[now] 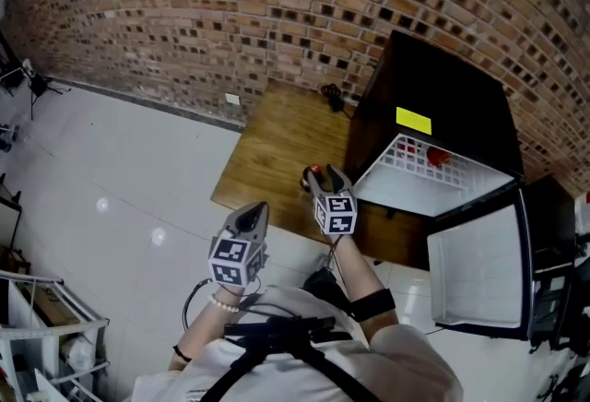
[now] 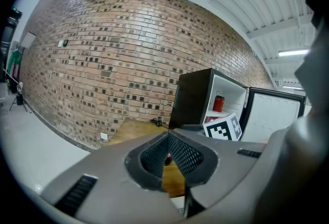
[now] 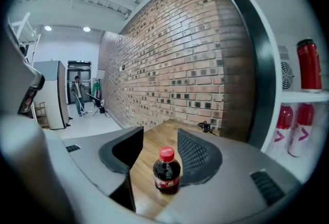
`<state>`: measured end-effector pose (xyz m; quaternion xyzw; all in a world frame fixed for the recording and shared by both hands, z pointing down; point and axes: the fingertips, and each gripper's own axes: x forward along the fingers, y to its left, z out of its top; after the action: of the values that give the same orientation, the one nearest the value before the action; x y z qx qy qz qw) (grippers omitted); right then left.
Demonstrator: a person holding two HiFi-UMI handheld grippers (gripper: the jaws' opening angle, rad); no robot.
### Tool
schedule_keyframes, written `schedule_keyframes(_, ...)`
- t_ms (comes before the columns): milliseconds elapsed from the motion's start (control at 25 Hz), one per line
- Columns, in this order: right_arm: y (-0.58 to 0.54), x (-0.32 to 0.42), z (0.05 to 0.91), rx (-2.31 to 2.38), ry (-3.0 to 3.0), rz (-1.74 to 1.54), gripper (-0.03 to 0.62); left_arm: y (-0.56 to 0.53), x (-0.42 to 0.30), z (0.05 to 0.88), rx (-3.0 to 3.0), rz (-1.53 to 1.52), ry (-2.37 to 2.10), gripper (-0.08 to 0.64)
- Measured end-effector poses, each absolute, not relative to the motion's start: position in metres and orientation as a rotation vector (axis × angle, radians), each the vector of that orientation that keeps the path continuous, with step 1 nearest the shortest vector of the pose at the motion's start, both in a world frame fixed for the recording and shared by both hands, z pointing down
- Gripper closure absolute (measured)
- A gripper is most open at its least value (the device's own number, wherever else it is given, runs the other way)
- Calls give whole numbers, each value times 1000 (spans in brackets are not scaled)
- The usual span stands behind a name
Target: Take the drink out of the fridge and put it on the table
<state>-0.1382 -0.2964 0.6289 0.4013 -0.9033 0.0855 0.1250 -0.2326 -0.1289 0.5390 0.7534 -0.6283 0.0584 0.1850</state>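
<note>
White floor tiles (image 1: 120,170) fill the far left, and nothing of the task lies there. Next comes my left gripper (image 1: 252,218), held low in front of me, off the near edge of the surface. In the left gripper view its pads meet at the tips, so it is closed on nothing and takes no part just now.

Past it is the wooden surface (image 1: 267,147), standing against the brick wall. On it, toward the fridge side, stands the drink (image 3: 166,170), a small dark cola bottle with a red cap, upright on its own base. My right gripper (image 3: 160,136) sits around it with the jaws wide apart, one on each side of the bottle. The bottle is clear of the left pad and, as far as I can see, not pressed by the right one, so I am not gripping it.

Further right is the black fridge (image 1: 442,87), its door (image 1: 479,266) swung fully open toward me. A red can (image 3: 308,63) rests on an upper shelf, with pink-labelled bottles (image 3: 297,130) on the shelf below.

By my reckoning the task is nearly through: the drink is out of the fridge and resting on the surface. What is left, as I judge it, is to draw the right gripper back without tipping the bottle. The door is still open, though the task says nothing of closing it.
</note>
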Motion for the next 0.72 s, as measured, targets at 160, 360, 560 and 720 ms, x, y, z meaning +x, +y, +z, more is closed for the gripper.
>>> schedule_keyframes(160, -262, -126, 613, 1174, -2654, 241, 371, -119, -227, 538, 2165, 151, -1721, 560)
schedule_keyframes(360, -219, -106, 598, 1208, -2643, 217, 498, -113, -216, 539, 2220, 141, -1649, 560)
schedule_keyframes(560, -184, -68, 594, 1259, -2584, 271, 584, -114, -193, 542, 2268, 144, -1562, 560)
schedule_keyframes(720, -169, -24, 589, 1330, -2532, 387, 586, -118, -163, 543, 2304, 146, -1503, 560)
